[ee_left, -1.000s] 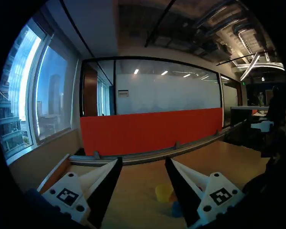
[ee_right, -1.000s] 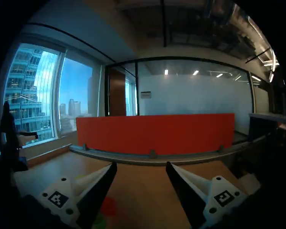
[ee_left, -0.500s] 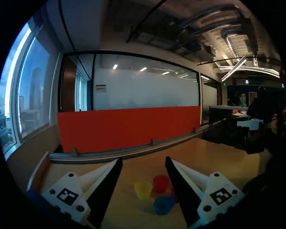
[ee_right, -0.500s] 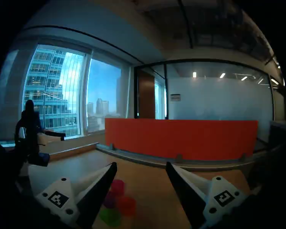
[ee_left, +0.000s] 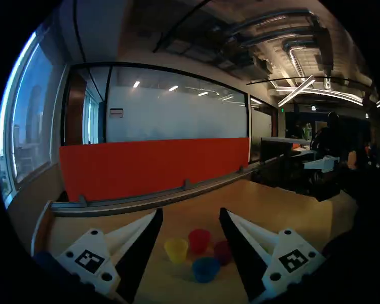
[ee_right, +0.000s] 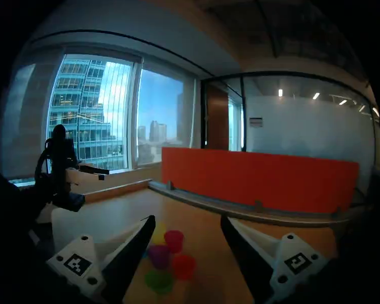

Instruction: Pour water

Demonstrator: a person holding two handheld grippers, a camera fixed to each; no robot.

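Observation:
Small plastic cups stand close together on a wooden table (ee_left: 271,202). In the left gripper view a yellow cup (ee_left: 176,250), a red cup (ee_left: 199,240), a blue cup (ee_left: 205,268) and a dark red cup (ee_left: 222,252) sit low between the fingers of my left gripper (ee_left: 189,212), which is open and holds nothing. In the right gripper view a yellow cup (ee_right: 159,234), a pink cup (ee_right: 174,240), a purple cup (ee_right: 159,256), a red cup (ee_right: 183,266) and a green cup (ee_right: 158,281) lie between the fingers of my open, empty right gripper (ee_right: 186,219).
An orange divider panel (ee_left: 154,164) on a metal rail closes the table's far side. Large windows (ee_right: 93,116) run along the left. A dark device with a white part (ee_right: 63,172) stands at the table's left in the right gripper view. Desks and a person's silhouette (ee_left: 332,137) are far right.
The left gripper view has swung right and the right gripper view left. The cups have come further up into sight between both pairs of fingers. Both grippers stay open.

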